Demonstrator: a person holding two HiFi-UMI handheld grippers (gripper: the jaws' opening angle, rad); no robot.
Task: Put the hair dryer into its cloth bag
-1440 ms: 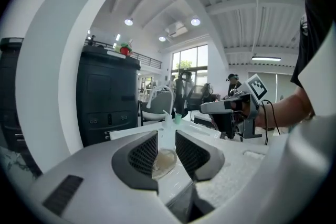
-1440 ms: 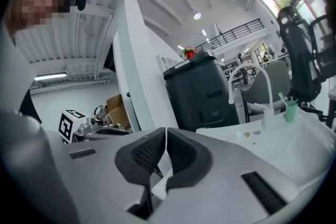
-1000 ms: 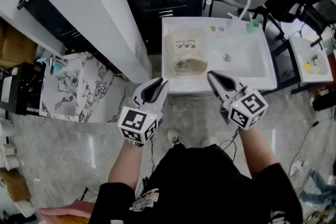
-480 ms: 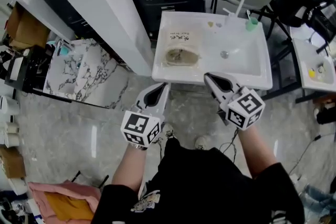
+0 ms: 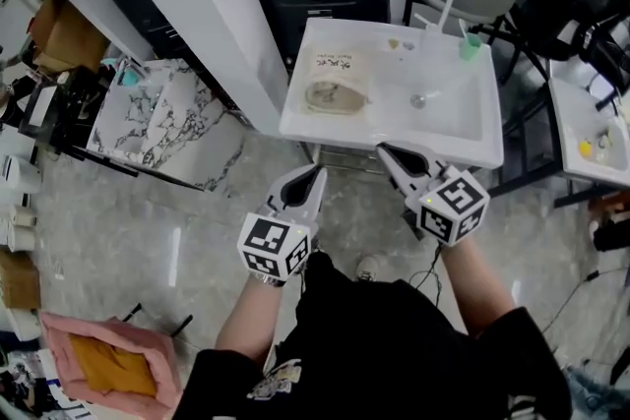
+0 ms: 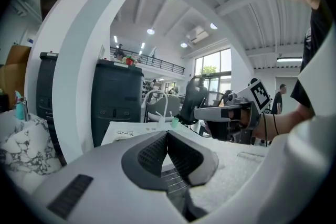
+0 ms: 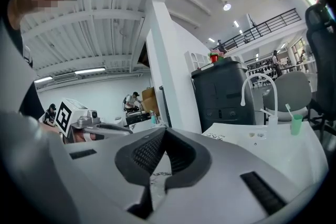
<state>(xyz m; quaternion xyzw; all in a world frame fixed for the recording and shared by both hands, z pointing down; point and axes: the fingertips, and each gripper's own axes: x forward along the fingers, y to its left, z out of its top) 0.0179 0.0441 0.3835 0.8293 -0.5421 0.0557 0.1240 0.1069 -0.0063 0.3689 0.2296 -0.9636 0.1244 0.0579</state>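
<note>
Head view: the cloth bag (image 5: 335,86) lies in the left part of the white sink (image 5: 458,118), its long axis running from near rim to far rim, with the bulged end nearer. A white wall (image 5: 187,5) flanks the sink's left edge. The left gripper (image 5: 317,170) and right gripper (image 5: 382,150) hover over open floor just short of the near rim.

Left gripper view: the jaws are clenched together with nothing between them.

Right gripper view: the jaws are likewise clenched and empty.

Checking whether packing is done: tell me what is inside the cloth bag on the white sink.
At the mouth of the cloth bag a greyish rounded shape shows, too small to name. The cloth covers anything deeper inside.
</note>
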